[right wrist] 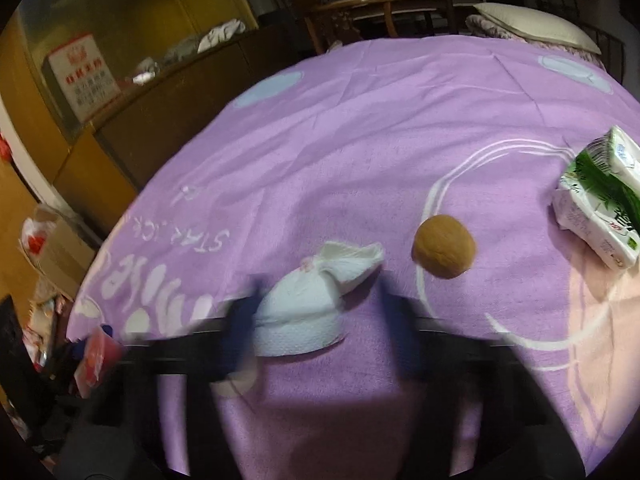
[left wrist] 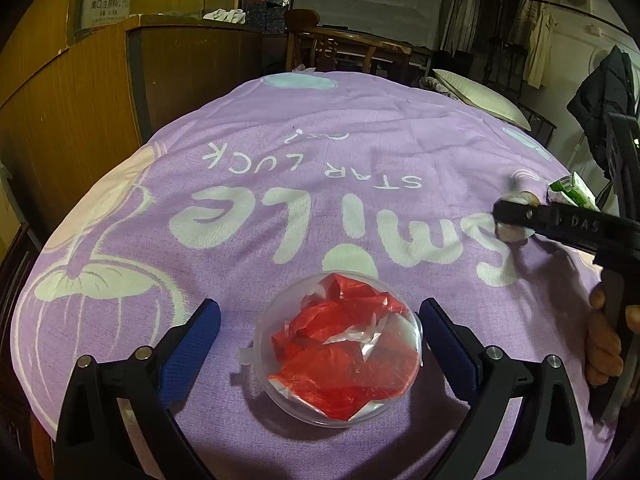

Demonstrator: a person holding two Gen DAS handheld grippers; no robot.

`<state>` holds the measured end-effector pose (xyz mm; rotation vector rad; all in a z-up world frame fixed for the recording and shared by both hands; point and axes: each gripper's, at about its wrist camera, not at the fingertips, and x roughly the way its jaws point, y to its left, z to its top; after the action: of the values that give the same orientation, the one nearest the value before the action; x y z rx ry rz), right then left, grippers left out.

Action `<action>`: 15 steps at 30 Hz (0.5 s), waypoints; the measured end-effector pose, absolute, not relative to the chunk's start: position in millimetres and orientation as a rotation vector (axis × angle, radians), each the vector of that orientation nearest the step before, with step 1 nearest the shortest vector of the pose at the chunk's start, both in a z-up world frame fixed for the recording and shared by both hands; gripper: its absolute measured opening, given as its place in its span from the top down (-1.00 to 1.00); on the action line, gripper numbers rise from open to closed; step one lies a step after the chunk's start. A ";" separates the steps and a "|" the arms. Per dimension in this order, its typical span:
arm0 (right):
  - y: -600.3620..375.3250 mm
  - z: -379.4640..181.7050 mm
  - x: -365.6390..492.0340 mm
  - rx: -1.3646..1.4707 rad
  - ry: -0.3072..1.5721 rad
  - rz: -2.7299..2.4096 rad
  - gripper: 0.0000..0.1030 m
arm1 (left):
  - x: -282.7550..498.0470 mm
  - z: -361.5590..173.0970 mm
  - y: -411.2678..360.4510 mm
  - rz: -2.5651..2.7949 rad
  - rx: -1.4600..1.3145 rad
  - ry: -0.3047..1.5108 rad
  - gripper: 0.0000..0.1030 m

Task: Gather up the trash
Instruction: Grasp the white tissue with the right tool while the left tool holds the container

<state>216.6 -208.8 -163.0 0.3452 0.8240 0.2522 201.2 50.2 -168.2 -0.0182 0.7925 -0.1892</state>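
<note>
A clear bowl of red plastic scraps point(left wrist: 340, 350) sits between the spread fingers of the left gripper point(left wrist: 320, 344), its rim beside the right pad. A crumpled white tissue point(right wrist: 316, 304) lies between the blurred fingers of the right gripper point(right wrist: 320, 320), seemingly apart, untouched. Both rest on a purple blanket point(left wrist: 280, 128); nearby are a brown nut point(right wrist: 444, 252) and a tissue pack point(right wrist: 600, 200).

The left tongs point(left wrist: 320, 344) fill the bottom of the left wrist view, blue-padded fingers point(left wrist: 192, 350) spread wide apart; the right tongs point(left wrist: 506, 216) reach in from the right edge of that frame, seen side-on, a bare hand point(left wrist: 608, 340) gripping the handle at lower right; in their own view the right tongs point(right wrist: 320, 316) are motion-blurred — fingers apart, across the lower middle.
</note>
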 end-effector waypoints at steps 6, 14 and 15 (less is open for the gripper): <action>-233.3 -157.9 177.0 0.459 0.770 0.258 0.44 | 193.0 -159.0 53.2 -0.190 -0.060 0.795 -0.42; -254.4 -137.0 131.0 0.492 0.719 0.266 0.44 | 160.6 -129.6 46.2 -0.248 -0.005 0.744 -0.21; -254.2 -133.5 127.7 0.492 0.711 0.271 0.44 | 154.9 -123.8 46.2 -0.249 -0.001 0.733 -0.21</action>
<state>127.7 -254.2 -133.5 0.4919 0.7107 0.2715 154.9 46.2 -123.8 -0.0006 0.7329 -0.2490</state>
